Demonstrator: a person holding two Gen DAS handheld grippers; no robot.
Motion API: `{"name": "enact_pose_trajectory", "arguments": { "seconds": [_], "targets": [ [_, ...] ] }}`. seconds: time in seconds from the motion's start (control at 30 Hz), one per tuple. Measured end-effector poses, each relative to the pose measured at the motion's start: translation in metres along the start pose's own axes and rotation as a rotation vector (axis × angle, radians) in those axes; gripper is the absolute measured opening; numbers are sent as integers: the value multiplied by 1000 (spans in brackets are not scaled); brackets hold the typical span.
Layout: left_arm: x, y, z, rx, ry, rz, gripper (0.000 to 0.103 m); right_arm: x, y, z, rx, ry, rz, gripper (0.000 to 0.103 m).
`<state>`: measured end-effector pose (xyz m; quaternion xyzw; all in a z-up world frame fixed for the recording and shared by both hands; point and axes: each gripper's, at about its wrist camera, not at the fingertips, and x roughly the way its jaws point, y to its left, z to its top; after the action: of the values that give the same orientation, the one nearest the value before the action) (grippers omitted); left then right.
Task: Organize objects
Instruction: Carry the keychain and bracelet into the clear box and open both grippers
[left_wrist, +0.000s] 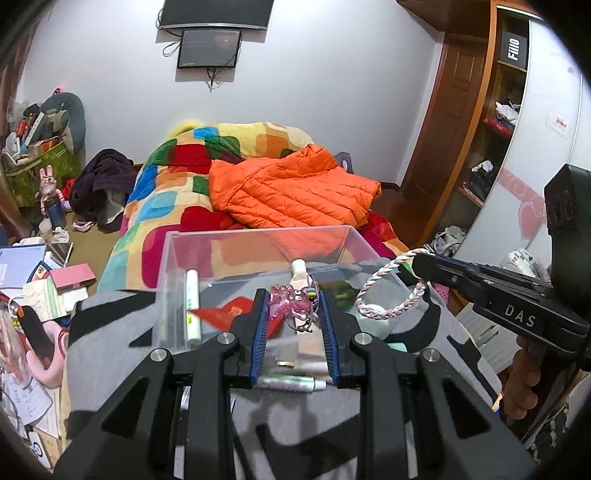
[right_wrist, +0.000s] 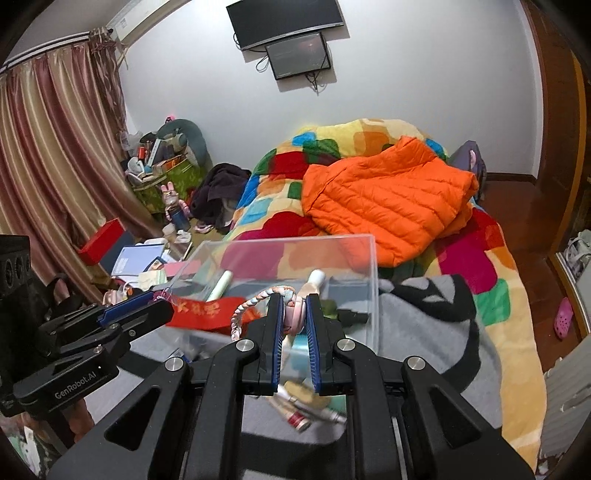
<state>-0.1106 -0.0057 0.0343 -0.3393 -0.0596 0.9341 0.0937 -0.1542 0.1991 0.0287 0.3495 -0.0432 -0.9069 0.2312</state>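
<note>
A clear plastic box (left_wrist: 173, 280) stands on a grey and black blanket (left_wrist: 114, 332) on the bed; it also shows in the right wrist view (right_wrist: 373, 280). It holds a white tube (left_wrist: 192, 306), a red envelope (left_wrist: 225, 314) and a small bottle (left_wrist: 300, 273). My left gripper (left_wrist: 293, 314) is shut on a pink charm with cords (left_wrist: 291, 302) over the box. My right gripper (right_wrist: 293, 317) is shut on a pink item with a braided pastel loop (right_wrist: 255, 302), beside the box; the loop also shows in the left wrist view (left_wrist: 384, 284).
Tubes and small items (right_wrist: 306, 410) lie on the blanket in front of the box. An orange jacket (left_wrist: 291, 188) lies on the colourful quilt (left_wrist: 166, 173) behind. Books and papers (left_wrist: 44, 280) clutter the floor on the left. A wooden wardrobe (left_wrist: 454, 122) stands to the right.
</note>
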Motion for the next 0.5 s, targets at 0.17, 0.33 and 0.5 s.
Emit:
{"name": "enact_pose_trajectory", "arguments": {
  "seconds": [0.17, 0.33, 0.5],
  "targets": [
    [22, -2, 7, 4, 24, 8, 27, 16, -3, 4, -4, 15, -26, 11],
    [43, 3, 9, -12, 57, 17, 27, 40, -11, 3, 9, 56, -40, 11],
    [61, 7, 5, -11, 102, 27, 27, 59, -17, -4, 14, 105, -46, 11]
  ]
}}
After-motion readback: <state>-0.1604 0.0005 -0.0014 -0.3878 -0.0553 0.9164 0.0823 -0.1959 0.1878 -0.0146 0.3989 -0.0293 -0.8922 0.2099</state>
